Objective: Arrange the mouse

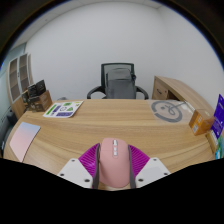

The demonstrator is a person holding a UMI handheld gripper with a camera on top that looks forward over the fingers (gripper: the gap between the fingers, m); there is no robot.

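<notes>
A pink computer mouse (112,164) sits between my gripper's (112,163) two fingers, its nose pointing ahead over the wooden desk (110,125). The magenta pads (89,160) press against both of its sides, so the gripper is shut on the mouse. The mouse's rear end is hidden below the fingers. A pale pink mouse mat (22,141) lies on the desk to the left of the fingers.
A black office chair (118,81) stands behind the desk. A colourful booklet (63,109) lies at the back left. A round grey object (167,109) rests at the right, with a blue box (218,112) and a small orange item (200,122) further right. A second desk (185,95) stands behind.
</notes>
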